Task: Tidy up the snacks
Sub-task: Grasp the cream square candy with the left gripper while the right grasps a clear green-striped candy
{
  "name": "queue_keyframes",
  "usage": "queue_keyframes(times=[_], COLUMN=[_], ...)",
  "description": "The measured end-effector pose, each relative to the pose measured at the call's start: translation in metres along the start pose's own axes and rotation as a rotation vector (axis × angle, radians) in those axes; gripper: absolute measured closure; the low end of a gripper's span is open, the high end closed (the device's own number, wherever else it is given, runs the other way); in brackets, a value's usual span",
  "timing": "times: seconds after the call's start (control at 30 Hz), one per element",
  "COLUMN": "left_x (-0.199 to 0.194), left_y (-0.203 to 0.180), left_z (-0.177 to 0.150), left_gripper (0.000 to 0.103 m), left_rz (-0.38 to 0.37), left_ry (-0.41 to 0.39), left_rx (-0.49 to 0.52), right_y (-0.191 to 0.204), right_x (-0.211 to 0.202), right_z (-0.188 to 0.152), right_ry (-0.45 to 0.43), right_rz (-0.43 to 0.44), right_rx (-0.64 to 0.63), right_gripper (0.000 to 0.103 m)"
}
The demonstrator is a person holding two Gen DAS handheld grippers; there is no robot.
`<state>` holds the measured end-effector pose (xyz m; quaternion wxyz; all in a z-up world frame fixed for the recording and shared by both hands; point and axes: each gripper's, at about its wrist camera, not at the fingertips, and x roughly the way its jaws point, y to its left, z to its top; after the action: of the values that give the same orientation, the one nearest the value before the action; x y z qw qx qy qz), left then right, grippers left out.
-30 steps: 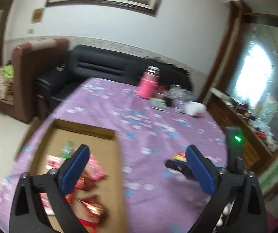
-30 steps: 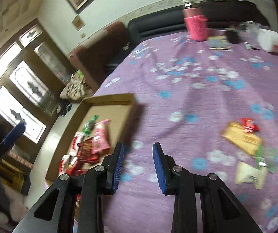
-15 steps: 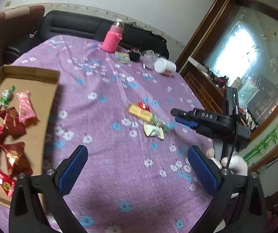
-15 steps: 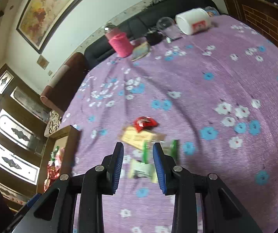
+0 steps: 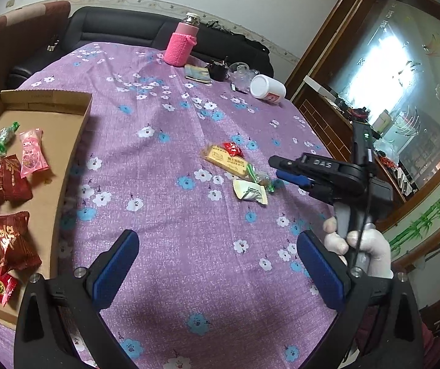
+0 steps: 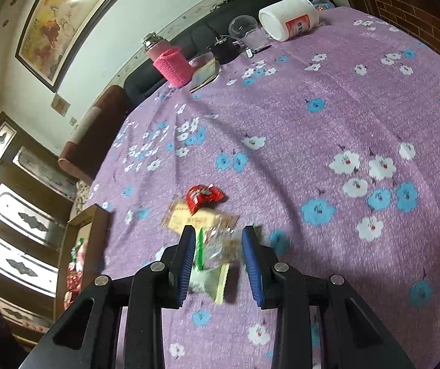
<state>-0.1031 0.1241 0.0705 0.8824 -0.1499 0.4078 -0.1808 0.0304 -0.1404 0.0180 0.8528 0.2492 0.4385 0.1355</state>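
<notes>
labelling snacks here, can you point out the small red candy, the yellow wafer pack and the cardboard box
small red candy (image 6: 204,197), right wrist view, middle of its wrapper
yellow wafer pack (image 5: 224,160), left wrist view, centre of its printed face
cardboard box (image 5: 47,100), left wrist view, far wall

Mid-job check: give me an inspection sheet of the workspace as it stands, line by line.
Surface: purple flowered tablecloth, wrinkled.
Job's things: cardboard tray at left holds several wrapped snacks; loose on the cloth are a yellow bar, red candy, clear green-ended packet and pale green packet.
Clutter: pink bottle, white jar on its side, clear cup.
Grippers: left gripper open wide, empty; right gripper open around the clear packet.
Cables: black cable down the right handle.
Surroundings: black sofa, framed painting.
</notes>
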Motion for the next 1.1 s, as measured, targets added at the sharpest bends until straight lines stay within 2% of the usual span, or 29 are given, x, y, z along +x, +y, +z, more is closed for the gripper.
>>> queue_keyframes(times=[0.1,0.23,0.27,0.3,0.4,0.43,0.7,0.9,0.93,1.0,1.1], left_x=[-0.002,-0.006,-0.007,-0.009,-0.011,-0.01,-0.002,-0.003,-0.003,-0.002,0.004], left_y=[0.001,0.006,0.008,0.01,0.014,0.014,0.0,-0.013,-0.014,-0.016,-0.018], left_z=[0.001,0.004,0.004,0.005,0.006,0.005,-0.008,-0.014,-0.014,-0.015,-0.016], left_gripper=[0.001,0.001,0.001,0.001,0.001,0.001,0.001,0.001,0.001,0.001,0.001], left_rz=[0.0,0.002,0.003,0.004,0.002,0.0,-0.002,0.008,0.006,0.002,0.0], left_ry=[-0.002,-0.008,-0.011,-0.015,-0.02,-0.018,0.027,0.03,0.03,0.035,0.051], left_rx=[0.0,-0.009,-0.013,-0.018,-0.021,-0.016,0.08,0.155,0.163,0.174,0.188], right_y=[0.005,0.026,0.029,0.03,0.03,0.029,0.056,0.085,0.086,0.087,0.08], right_x=[0.017,0.025,0.019,0.013,0.0,-0.002,0.016,0.04,0.041,0.042,0.036], right_z=[-0.003,-0.018,-0.02,-0.02,-0.018,-0.018,-0.036,-0.056,-0.057,-0.057,-0.055], right_ry=[0.073,0.198,0.201,0.182,0.121,0.113,0.176,0.186,0.186,0.187,0.181], right_rz=[0.027,0.209,0.258,0.262,0.175,0.149,0.094,-0.057,-0.072,-0.088,-0.089], right_rx=[-0.003,-0.045,-0.043,-0.043,-0.077,-0.093,-0.225,-0.379,-0.393,-0.398,-0.38], right_gripper=[0.068,0.067,0.067,0.067,0.053,0.053,0.053,0.053,0.055,0.069,0.073])
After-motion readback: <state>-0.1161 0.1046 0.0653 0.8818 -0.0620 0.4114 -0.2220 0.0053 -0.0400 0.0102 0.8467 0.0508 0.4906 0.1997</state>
